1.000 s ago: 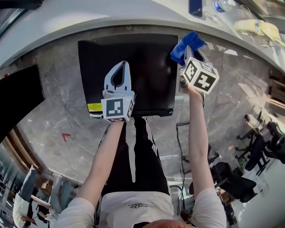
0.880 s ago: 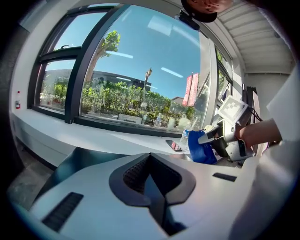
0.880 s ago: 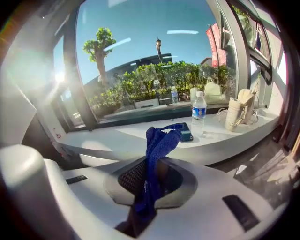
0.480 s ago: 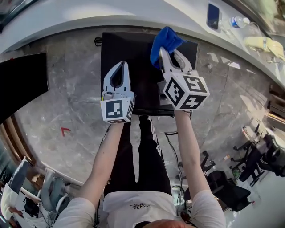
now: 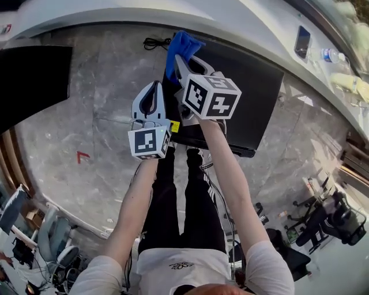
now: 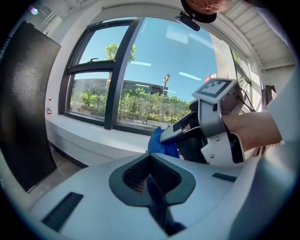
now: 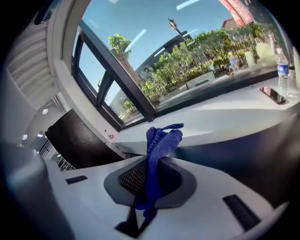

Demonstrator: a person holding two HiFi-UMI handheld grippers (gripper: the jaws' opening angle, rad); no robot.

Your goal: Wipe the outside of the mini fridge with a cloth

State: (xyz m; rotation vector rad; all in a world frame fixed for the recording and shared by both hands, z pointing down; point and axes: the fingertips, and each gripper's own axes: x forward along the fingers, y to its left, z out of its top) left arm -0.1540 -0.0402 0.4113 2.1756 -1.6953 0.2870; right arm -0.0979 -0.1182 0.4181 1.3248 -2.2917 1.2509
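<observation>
Little tells how much is already wiped — the blue cloth [image 5: 181, 49] is at the far left corner of the mini fridge [image 5: 253, 98], so I judge the top in hand, sides and front left. Bunched, its long axis follows the right gripper [image 5: 179, 64] pinching it, tip pointing toward the window ledge [image 5: 242, 17]; the left gripper [image 5: 152, 92] — closed, empty — hangs beside the fridge's left edge

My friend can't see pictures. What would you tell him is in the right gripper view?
A blue cloth sticks up from the right gripper, whose jaws are shut on it. Behind runs a white window ledge with a water bottle and a phone at its right end, under big windows showing green trees outside.
</observation>
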